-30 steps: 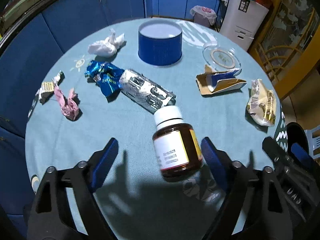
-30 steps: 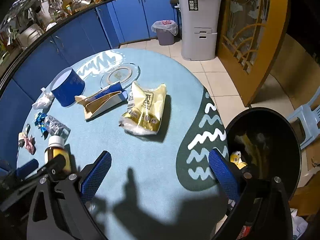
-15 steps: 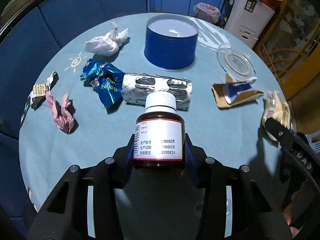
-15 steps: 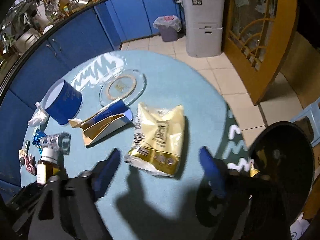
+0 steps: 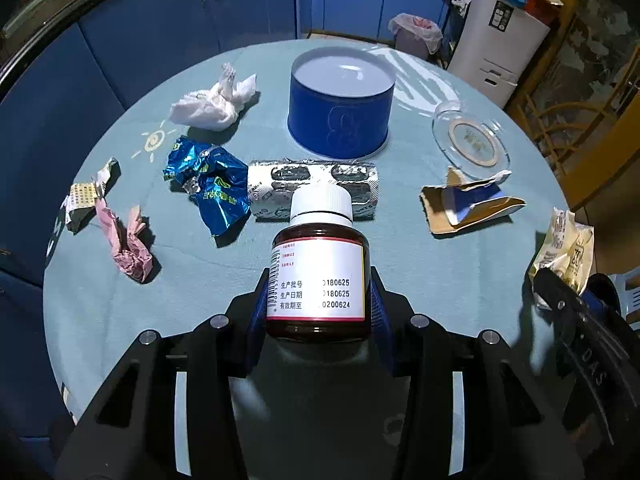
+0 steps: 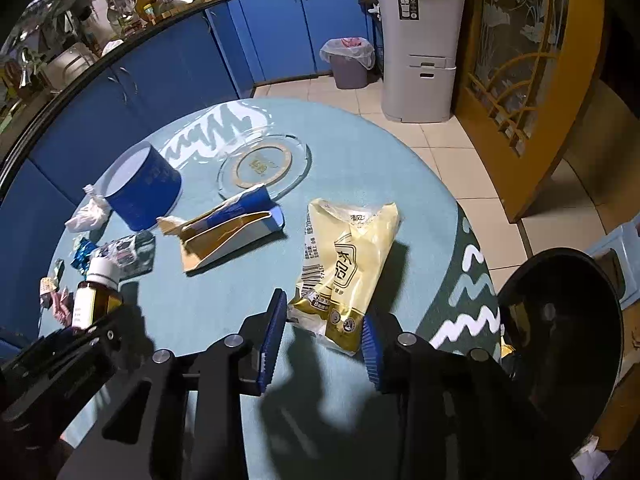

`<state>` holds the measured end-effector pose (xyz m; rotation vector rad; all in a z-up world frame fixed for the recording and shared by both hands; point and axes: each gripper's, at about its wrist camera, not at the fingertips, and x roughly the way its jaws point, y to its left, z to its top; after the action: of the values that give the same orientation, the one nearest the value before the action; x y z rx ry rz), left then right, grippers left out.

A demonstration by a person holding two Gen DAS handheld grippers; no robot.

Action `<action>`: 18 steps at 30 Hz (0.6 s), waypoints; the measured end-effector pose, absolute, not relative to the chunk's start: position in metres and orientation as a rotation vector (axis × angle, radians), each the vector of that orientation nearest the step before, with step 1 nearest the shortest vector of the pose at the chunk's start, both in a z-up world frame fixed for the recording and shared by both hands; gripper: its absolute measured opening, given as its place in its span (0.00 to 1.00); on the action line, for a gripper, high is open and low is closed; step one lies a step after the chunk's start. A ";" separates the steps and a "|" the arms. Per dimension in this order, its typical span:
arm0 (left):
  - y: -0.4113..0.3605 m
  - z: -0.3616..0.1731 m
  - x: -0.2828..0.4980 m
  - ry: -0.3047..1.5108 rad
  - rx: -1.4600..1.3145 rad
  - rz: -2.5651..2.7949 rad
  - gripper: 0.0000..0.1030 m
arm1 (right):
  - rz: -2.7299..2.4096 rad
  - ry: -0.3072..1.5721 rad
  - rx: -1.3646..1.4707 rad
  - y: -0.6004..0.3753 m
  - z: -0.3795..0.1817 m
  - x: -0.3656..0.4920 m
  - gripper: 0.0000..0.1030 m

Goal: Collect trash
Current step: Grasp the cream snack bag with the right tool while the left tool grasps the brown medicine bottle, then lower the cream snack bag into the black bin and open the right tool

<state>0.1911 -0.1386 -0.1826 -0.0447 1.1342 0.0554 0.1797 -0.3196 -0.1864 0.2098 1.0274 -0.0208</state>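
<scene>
Left wrist view, left tool (image 5: 318, 312) clamping brown bottle (image 5: 320, 280) stamped 0180625, right tool (image 6: 322, 340) narrowing around yellow wrapper (image 6: 344, 276)

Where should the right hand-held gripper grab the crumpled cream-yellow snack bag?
Take the crumpled cream-yellow snack bag at its near, narrow bottom end, coming from above. It lies flat on the light-blue round table, and that end already sits between the right hand-held gripper jaws, which have just been closing. The flared top is likely too wide.

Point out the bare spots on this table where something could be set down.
Bare cloth lies between the pink wrapper and the brown bottle, and between that bottle and the torn box. The far half, around the blue tin, is crowded.
</scene>
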 end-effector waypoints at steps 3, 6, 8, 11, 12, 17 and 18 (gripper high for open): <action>-0.143 -0.177 0.186 1.119 -0.035 0.051 0.45 | -0.018 1.016 0.207 -0.320 -0.180 0.171 0.32; -0.150 -0.170 0.181 1.102 -0.021 0.042 0.45 | -0.020 1.001 0.207 -0.322 -0.174 0.163 0.32; -0.154 -0.166 0.177 1.092 -0.013 0.033 0.45 | -0.021 0.992 0.214 -0.325 -0.171 0.157 0.32; -0.166 -0.159 0.169 1.071 0.012 0.014 0.45 | -0.033 0.974 0.225 -0.332 -0.165 0.148 0.32; -0.167 -0.158 0.166 1.066 0.018 0.008 0.45 | -0.036 0.969 0.230 -0.335 -0.164 0.145 0.32; -0.189 -0.150 0.157 1.042 0.051 -0.033 0.45 | -0.064 0.946 0.246 -0.353 -0.157 0.130 0.32; -0.193 -0.149 0.155 1.037 0.059 -0.042 0.45 | -0.071 0.941 0.248 -0.356 -0.156 0.127 0.32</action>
<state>0.1548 -0.1931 -0.1490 0.0590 1.0370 -0.0419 0.1273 -0.3558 -0.1555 0.2485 0.9415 -0.0706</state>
